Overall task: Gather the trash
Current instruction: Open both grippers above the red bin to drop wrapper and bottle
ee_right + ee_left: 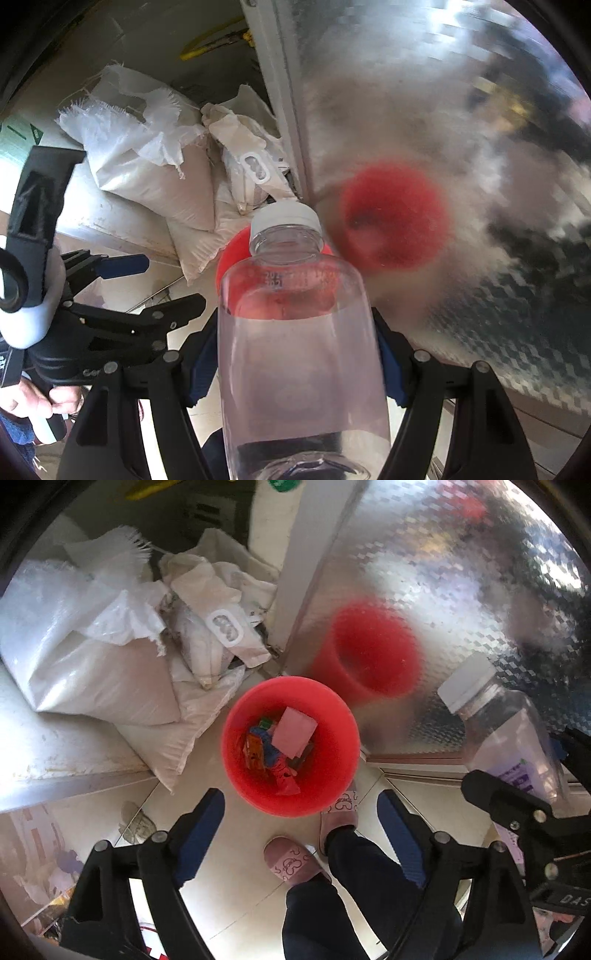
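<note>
A red bin (290, 746) stands on the tiled floor below me, holding a pink paper (294, 737) and coloured wrappers. My left gripper (301, 812) hangs open above the bin's near rim, nothing between its blue pads. My right gripper (295, 334) is shut on a clear plastic bottle (299, 350) with a white cap (284, 218), cap pointing away from me. The bottle hides most of the red bin (236, 251) in the right wrist view. In the left wrist view the bottle (506, 734) and the right gripper (532, 812) show at the right edge.
White woven sacks (110, 657) lie piled on a low ledge left of the bin. A shiny patterned metal panel (443, 609) behind the bin mirrors it in red. The person's slippered feet (291, 860) and dark trousers stand just before the bin. A hand (40, 402) holds the left gripper.
</note>
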A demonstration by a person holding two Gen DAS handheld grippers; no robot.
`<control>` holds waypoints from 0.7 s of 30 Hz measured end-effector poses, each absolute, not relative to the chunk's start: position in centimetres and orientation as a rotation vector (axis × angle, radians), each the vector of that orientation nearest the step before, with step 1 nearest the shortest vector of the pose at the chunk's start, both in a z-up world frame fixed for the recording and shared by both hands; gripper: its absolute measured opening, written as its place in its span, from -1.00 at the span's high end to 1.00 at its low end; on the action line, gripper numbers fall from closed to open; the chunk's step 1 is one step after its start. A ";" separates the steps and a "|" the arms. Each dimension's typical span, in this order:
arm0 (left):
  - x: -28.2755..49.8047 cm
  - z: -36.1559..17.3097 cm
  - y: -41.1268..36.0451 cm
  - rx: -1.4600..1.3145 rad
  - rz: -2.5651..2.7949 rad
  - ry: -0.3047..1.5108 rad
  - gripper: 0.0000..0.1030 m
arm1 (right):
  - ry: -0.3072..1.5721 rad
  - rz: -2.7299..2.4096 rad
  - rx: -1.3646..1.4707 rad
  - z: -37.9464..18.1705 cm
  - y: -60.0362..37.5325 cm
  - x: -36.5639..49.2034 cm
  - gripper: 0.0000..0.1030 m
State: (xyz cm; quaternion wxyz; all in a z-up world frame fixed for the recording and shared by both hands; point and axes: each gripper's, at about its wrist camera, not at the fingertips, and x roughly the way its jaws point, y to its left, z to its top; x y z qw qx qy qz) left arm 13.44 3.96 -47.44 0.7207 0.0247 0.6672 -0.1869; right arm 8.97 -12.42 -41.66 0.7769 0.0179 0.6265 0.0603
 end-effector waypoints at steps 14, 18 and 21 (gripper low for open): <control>13.2 -48.5 9.9 0.062 -0.258 1.481 -0.63 | 1.363 0.286 -0.144 -44.1 -8.1 10.3 -0.37; 13.0 -48.5 10.8 0.077 -0.242 1.480 -0.63 | 1.371 0.326 -0.168 -45.0 -7.3 10.6 -0.38; 13.0 -48.5 11.3 0.082 -0.233 1.479 -0.63 | 1.382 0.328 -0.216 -45.6 -6.9 10.6 -0.39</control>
